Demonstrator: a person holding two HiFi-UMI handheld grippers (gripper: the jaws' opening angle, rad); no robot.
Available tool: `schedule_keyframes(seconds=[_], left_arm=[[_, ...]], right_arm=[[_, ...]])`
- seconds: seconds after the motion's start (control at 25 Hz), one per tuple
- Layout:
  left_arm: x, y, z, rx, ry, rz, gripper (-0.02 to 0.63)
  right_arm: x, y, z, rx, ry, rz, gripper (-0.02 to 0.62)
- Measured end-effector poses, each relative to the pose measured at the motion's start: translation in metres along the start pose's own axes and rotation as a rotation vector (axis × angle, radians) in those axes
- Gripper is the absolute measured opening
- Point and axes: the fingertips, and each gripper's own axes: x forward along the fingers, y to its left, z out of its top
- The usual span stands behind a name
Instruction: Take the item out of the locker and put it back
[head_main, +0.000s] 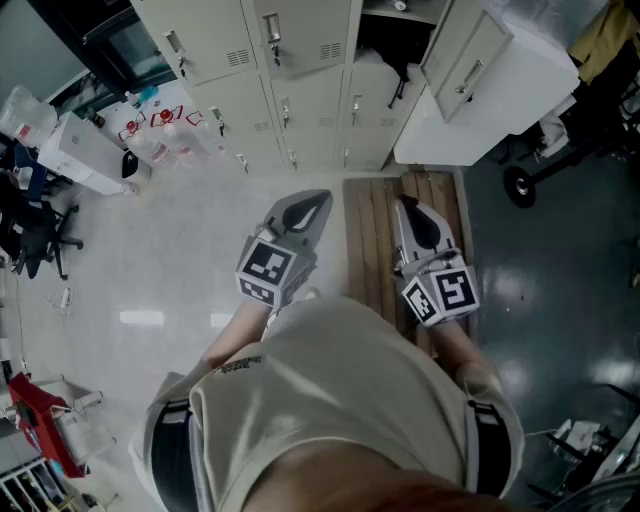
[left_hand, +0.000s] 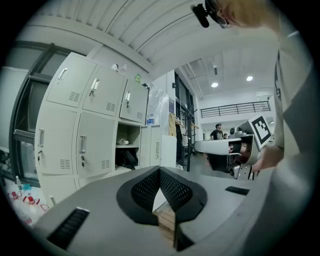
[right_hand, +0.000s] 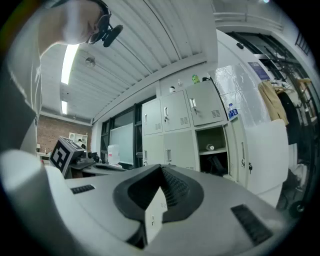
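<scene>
The cream lockers (head_main: 300, 70) stand ahead of me, one compartment (head_main: 395, 45) with its door (head_main: 470, 60) swung wide to the right. Inside it lies a dark bag (left_hand: 127, 159), with a small pale item (left_hand: 123, 142) on the shelf above; both also show in the right gripper view, bag (right_hand: 217, 164) and item (right_hand: 210, 147). My left gripper (head_main: 305, 205) and right gripper (head_main: 408, 205) are held side by side at waist height, well short of the lockers. Both grippers, left (left_hand: 159, 170) and right (right_hand: 161, 169), have their jaws shut with nothing between them.
A wooden slatted board (head_main: 375, 230) lies on the floor under the right gripper. Several bottles with red labels (head_main: 165, 130) stand at the left by a white unit (head_main: 80, 155). An office chair (head_main: 40, 235) is far left, a wheeled cart (head_main: 525, 180) at right.
</scene>
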Motion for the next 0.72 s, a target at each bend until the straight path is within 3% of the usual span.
schedule_keyframes(seconds=[0.72], left_arm=[[0.019,-0.012,-0.003,0.027,0.013,0.013,0.012]], right_arm=[[-0.008,-0.025,-0.008,0.026,-0.001,0.002,0.003]])
